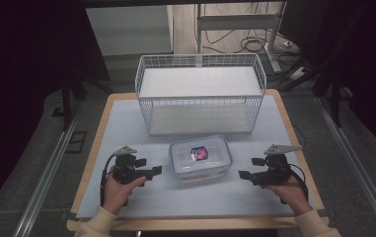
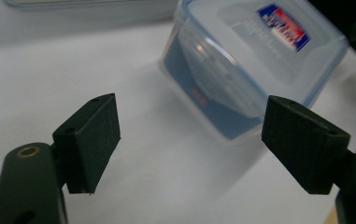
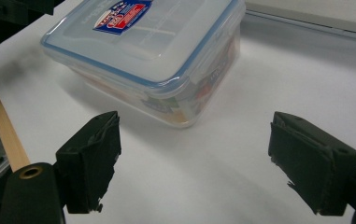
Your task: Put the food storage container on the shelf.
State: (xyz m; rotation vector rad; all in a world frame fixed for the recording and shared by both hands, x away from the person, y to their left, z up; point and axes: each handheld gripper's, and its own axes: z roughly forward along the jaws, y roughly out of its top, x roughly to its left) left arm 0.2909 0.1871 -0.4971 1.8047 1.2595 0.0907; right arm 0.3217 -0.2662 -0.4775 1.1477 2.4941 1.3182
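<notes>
White sheet on counter: a pale sheet covers the counter, with a strip of light wood showing along the left, right and near edges.
Wire basket: a white wire basket stands at the far middle of the counter, long side toward the person, a pale board lying in its bottom.
Plastic box: a clear, lidded plastic box with a blue seal round the lid sits on the sheet just in front of the basket, close to it but apart, and between the two grippers. A red-and-blue label lies on top of the lid. In the right gripper view the box shows coloured contents through its wall, too blurred to name.
Left hand: the left hand comes in from the bottom edge in a cream sleeve and wraps the handle of its tool.
Right hand: the right hand does the same on the other side.
Left gripper: the left gripper lies low over the sheet, pointing right toward the box, near it but not touching. Its jaws stand wide apart with nothing between them; in the left gripper view the box lies beyond the pads, a corner toward the camera.
Right gripper: the right gripper points left toward the box from the other side, also apart from it. Its jaws stand wide apart and hold nothing; only bare sheet lies between the pads.
</notes>
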